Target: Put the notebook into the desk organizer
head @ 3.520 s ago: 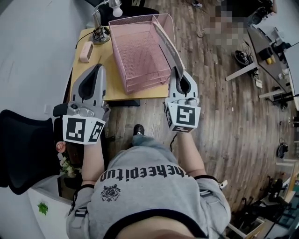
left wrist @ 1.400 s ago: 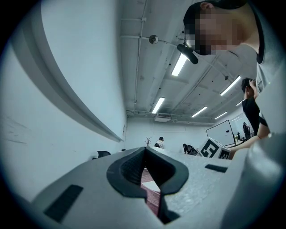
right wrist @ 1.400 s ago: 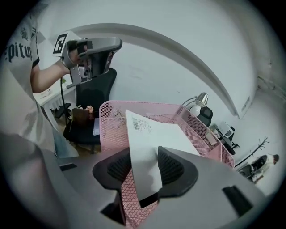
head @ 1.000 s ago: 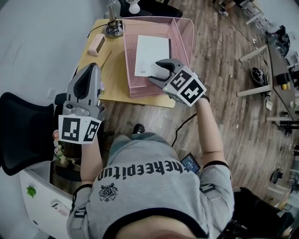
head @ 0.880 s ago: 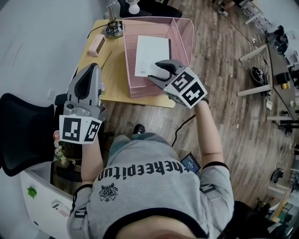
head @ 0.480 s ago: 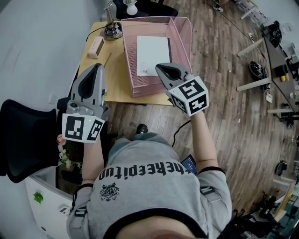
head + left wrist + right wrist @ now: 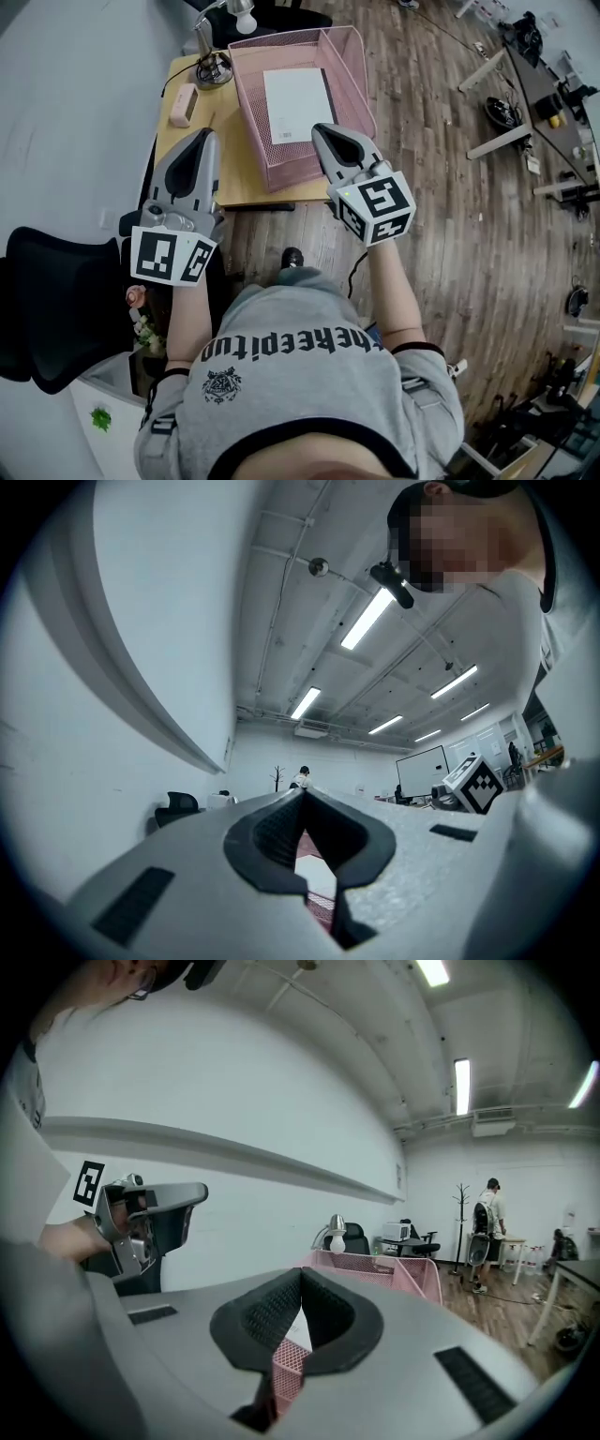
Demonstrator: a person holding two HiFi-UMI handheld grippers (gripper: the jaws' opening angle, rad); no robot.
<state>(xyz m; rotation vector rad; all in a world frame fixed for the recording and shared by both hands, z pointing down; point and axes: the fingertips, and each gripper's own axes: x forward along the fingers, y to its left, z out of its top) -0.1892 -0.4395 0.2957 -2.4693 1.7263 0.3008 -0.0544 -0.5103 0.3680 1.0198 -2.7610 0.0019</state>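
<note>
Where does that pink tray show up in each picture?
Head view: tray top centre, on the desk.
Left gripper view: only a pink sliver, low centre.
Right gripper view: mid-frame, right of centre.
Shared landmark: the white notebook lying in it.

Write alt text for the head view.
A white notebook lies flat in a pink mesh desk organizer on a wooden desk. The left gripper and right gripper hover nearer the person, both shut and empty.

The left gripper (image 7: pixel 303 801), jaws together and empty, points slightly upward toward ceiling strip lights (image 7: pixel 367 619)
</note>
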